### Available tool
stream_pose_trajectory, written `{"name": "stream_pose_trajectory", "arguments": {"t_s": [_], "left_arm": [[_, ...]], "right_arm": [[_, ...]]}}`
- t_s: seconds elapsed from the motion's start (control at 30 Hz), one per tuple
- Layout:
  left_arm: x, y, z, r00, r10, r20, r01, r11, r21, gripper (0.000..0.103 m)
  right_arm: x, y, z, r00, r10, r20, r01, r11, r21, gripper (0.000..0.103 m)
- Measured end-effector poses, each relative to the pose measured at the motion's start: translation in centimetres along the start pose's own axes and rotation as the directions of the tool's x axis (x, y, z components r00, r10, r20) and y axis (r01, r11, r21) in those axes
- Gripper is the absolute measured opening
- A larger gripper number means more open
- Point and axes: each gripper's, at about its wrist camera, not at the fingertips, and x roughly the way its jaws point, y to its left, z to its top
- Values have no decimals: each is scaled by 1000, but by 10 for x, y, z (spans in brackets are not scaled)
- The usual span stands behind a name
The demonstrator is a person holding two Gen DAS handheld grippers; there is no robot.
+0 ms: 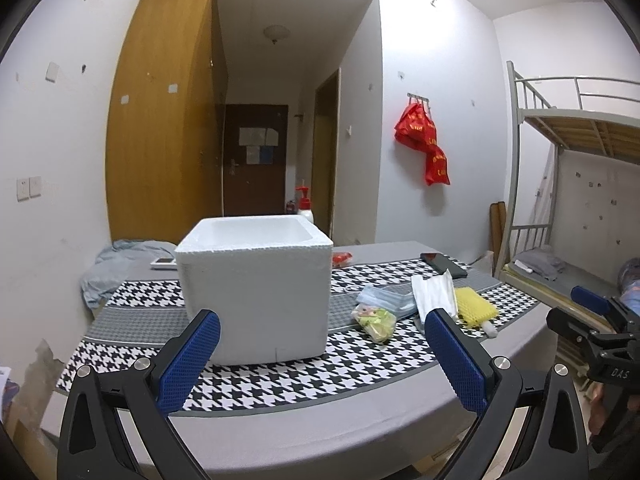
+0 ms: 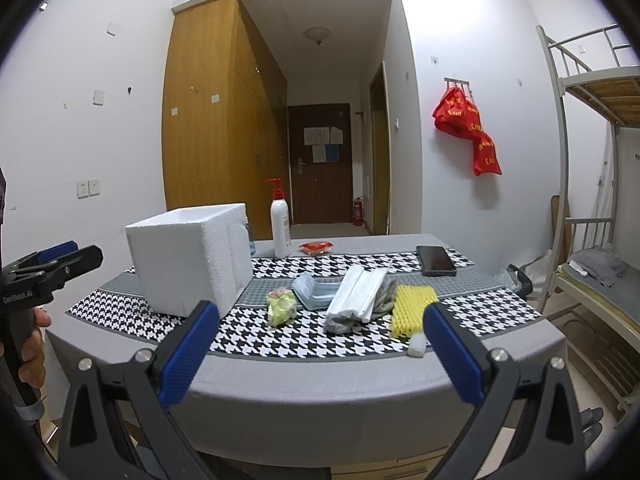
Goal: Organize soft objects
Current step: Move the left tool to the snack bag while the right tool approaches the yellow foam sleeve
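Observation:
A white foam box (image 1: pixel 256 288) (image 2: pixel 188 264) stands open-topped on the left of the table. To its right lies a row of soft items: a small green-yellow bag (image 2: pixel 281 306) (image 1: pixel 374 320), a blue mask pack (image 2: pixel 314 290) (image 1: pixel 386 300), folded white foam sheets (image 2: pixel 358 292) (image 1: pixel 434 292) over a grey cloth (image 2: pixel 340 324), and a yellow foam net (image 2: pixel 412 308) (image 1: pixel 476 306). My left gripper (image 1: pixel 320 356) is open before the box, short of the table edge. My right gripper (image 2: pixel 320 352) is open before the soft items, nothing between its fingers.
A black phone (image 2: pixel 435 260), a red packet (image 2: pixel 316 246) and a pump bottle (image 2: pixel 280 228) sit toward the table's back. A small white block (image 2: pixel 416 346) lies near the front edge. A crumpled blue-grey cloth (image 1: pixel 120 264) lies far left. A bunk bed (image 2: pixel 592 240) stands right.

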Motion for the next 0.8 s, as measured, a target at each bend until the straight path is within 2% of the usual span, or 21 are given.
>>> {"name": "stream_pose_trajectory", "arguments": {"t_s": [0.3,0.8], "left_arm": [[18,0,5,1000,-3,-15,3,1000,2,102],[61,-18,8,992,-76,-103,79,997,21,102]], "right_arm": [[21,-11,1,999,-12,-35,13,1000,12,103],[58,-39,-7,992,-53,-112,58,997,42,103]]}}
